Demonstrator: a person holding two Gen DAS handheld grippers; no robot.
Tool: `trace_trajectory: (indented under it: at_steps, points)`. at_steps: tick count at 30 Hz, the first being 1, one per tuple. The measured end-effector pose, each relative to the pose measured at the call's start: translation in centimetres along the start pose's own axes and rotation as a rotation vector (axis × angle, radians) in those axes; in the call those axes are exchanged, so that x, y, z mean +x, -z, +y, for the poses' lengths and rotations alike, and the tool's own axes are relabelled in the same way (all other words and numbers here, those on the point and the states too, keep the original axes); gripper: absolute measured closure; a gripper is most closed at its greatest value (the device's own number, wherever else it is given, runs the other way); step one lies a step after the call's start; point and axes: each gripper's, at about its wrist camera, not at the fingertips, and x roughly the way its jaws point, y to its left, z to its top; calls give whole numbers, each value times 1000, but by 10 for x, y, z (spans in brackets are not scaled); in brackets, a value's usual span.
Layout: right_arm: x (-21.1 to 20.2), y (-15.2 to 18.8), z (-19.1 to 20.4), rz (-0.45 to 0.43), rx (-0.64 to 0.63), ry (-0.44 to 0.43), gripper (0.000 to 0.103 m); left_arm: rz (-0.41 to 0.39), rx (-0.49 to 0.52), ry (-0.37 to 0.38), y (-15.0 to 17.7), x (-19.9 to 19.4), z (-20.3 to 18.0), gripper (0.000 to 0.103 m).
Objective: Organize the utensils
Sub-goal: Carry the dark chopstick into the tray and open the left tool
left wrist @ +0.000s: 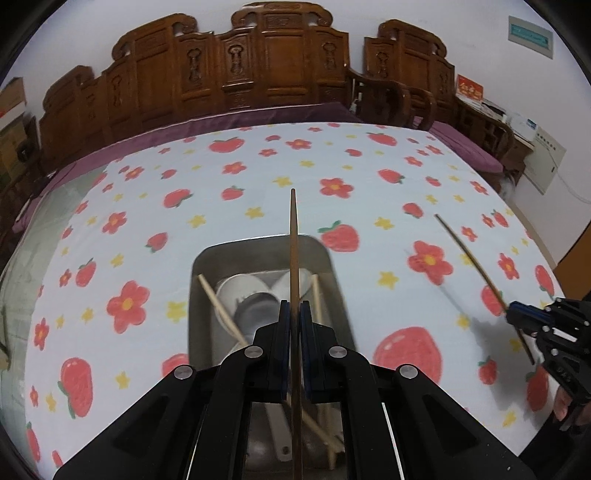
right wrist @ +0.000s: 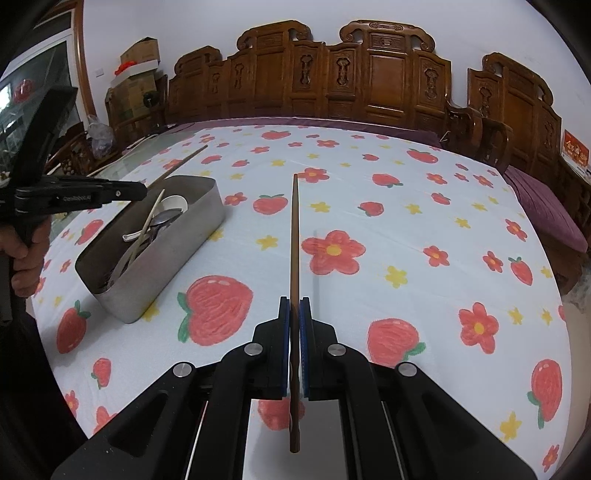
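Strawberry tablecloth (right wrist: 406, 206); two hand-held grippers, each clamping one chopstick; one tray (right wrist: 177, 254).

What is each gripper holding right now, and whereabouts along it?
Left gripper: a dark chopstick, held partway along its length. Right gripper: another dark chopstick, gripped nearer its back end.

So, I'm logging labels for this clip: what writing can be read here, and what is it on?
Left gripper side: small white lettering, too small to read.
Red sign by the wall: yellow characters, blurred.
Green wall plaque: text unreadable.
White box at right: print too small.
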Motion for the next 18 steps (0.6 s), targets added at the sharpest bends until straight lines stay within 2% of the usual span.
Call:
trace_trajectory:
  at_steps: [14, 18]
  points:
    - [-2, -3, 8, -15, -11, -17, 97, 84, 13, -22, 24, 33, 14, 99]
    - [-3, -4, 11, -19, -10, -23, 97, 80, 14, -11, 26, 33, 14, 98]
